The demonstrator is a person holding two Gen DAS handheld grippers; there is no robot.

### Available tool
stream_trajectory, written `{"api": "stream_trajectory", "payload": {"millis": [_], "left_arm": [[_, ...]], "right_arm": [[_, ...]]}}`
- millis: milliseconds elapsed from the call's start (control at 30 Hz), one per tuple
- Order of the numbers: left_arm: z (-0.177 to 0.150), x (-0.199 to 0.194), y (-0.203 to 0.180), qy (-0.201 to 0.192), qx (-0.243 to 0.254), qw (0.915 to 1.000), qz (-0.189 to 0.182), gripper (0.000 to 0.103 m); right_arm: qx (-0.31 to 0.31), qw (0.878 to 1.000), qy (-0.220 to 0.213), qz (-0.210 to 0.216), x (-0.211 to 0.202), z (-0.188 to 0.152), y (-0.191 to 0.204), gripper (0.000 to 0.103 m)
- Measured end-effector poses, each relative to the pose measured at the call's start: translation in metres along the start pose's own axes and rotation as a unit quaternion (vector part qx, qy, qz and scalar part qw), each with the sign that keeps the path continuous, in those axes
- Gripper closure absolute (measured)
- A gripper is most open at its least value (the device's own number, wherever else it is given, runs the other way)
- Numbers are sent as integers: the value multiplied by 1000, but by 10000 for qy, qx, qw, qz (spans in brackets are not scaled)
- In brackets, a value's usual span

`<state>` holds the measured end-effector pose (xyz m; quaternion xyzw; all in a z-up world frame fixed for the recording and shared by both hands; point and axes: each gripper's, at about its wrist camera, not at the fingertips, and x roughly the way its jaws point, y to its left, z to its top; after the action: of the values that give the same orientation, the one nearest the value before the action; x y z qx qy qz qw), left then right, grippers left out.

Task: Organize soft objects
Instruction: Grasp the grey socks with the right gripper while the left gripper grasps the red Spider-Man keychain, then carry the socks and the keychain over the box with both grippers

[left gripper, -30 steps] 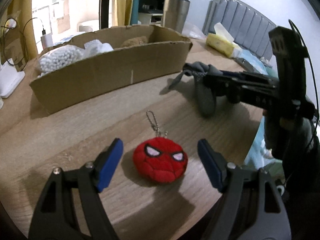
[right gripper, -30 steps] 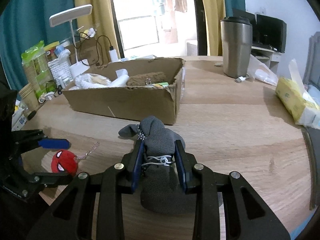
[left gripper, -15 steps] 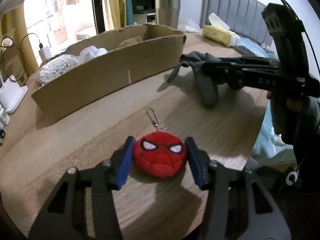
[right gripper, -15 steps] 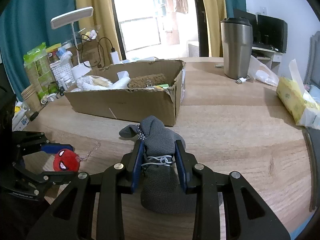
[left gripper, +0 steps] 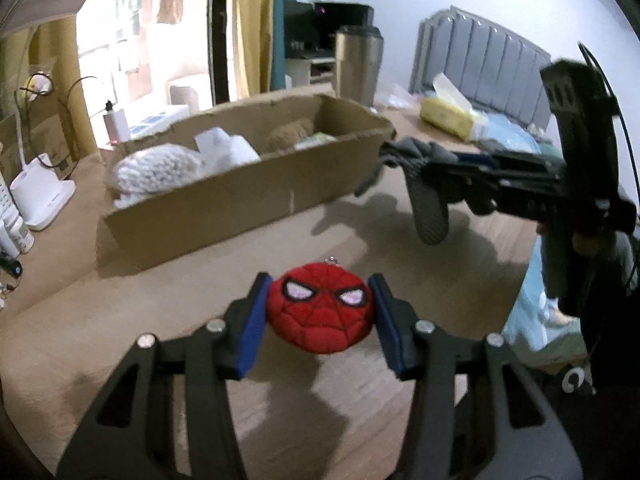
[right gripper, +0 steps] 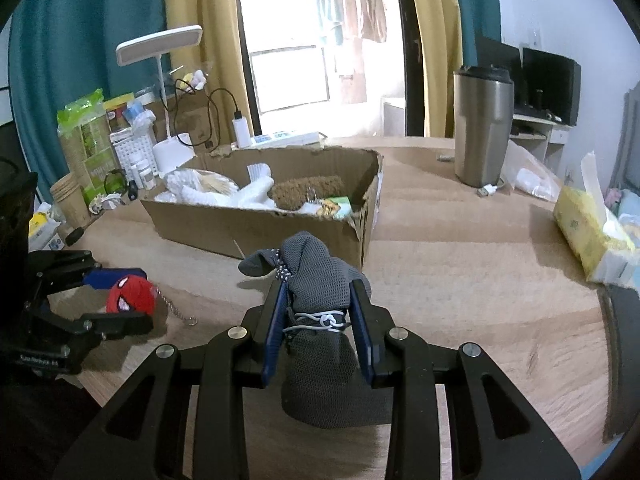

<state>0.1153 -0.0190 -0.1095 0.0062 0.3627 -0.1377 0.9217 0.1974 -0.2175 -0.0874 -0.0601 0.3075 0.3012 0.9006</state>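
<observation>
Above the wooden table (right gripper: 460, 264), the left gripper (left gripper: 320, 312) points level toward the cardboard box (left gripper: 248, 196) at 12 o'clock, its blue pads pressed against both sides of a red plush head (left gripper: 322, 314), chain dangling. At 2 o'clock, the right gripper (right gripper: 320, 316) reaches horizontally, clamped on a gray mesh pouch (right gripper: 318, 320) whose ends droop beyond the fingers.
</observation>
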Motion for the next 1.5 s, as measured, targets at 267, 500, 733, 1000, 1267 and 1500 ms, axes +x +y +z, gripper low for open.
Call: {"api": "stream_trajectory", "payload": {"millis": [267,500,733,1000,1267,1500], "left_arm": [[8,-10,14,-221,-141,9996,122,53],[12,-13,21,-318,-235,9991,174,53],[13,-21,31,-487,-515,9973,197,53],[24,-29,33,-764,-413,9960,210,53],[36,-34,37,-991,-401,9941,176,53],[40,-37,42,-1143,-456,9923,150,53]], "right_arm": [[-88,9999,-123,-38,-6,10,3,69],[-158,9996,-211,-78,-8,17,6,69],[-170,9991,-369,-107,-15,27,6,69],[-241,9981,-547,-173,-19,39,8,69],[-267,9971,-689,-195,-22,50,9,69],[-292,9965,-742,-241,-19,59,11,69]]}}
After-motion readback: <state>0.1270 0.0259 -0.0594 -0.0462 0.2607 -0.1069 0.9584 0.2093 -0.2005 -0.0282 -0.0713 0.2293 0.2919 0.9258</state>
